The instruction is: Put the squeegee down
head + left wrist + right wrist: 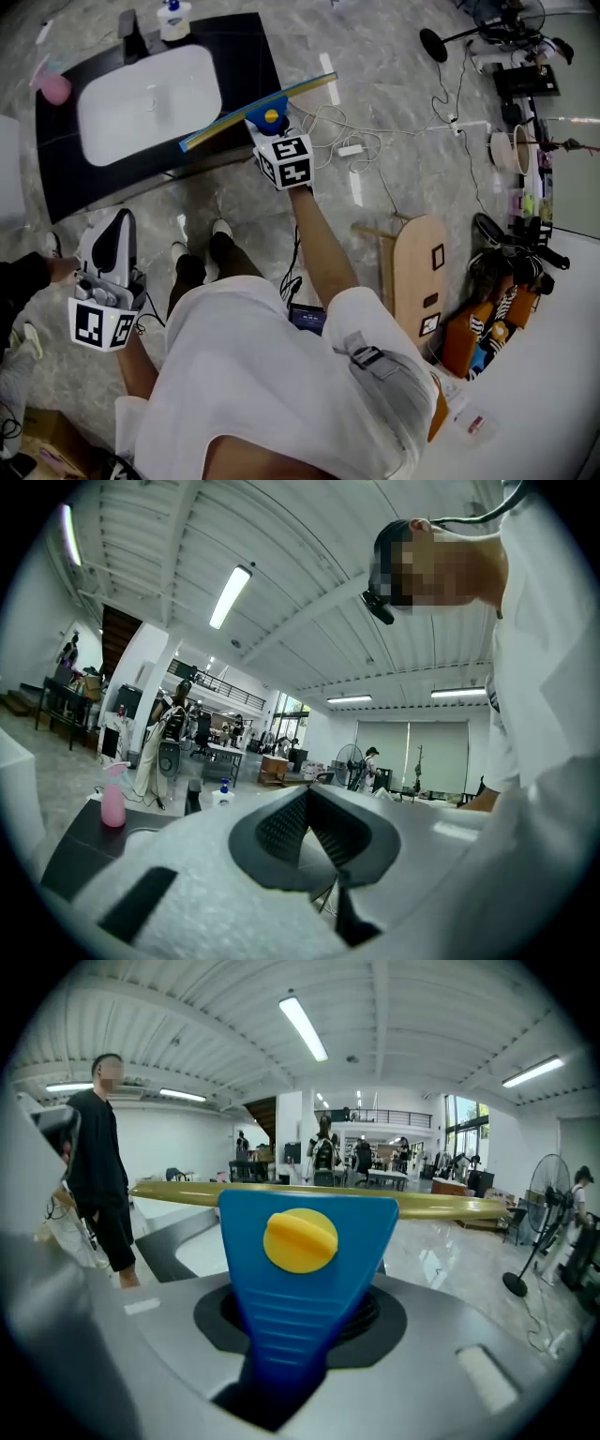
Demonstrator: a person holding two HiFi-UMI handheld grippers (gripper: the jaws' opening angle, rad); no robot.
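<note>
My right gripper is shut on the blue handle of the squeegee. The squeegee has a yellow knob and a long yellow-green blade. It hangs level over the front right corner of the black counter that holds a white basin. In the right gripper view the squeegee stands out from between the jaws of the right gripper, with its blade crosswise ahead. My left gripper is low at the left, away from the counter. In its own view the left gripper is shut and holds nothing.
A pink spray bottle, a black tap and a soap bottle stand on the counter's far side. Cables lie on the marble floor to the right. A wooden board and a fan are farther right. A person in black stands nearby.
</note>
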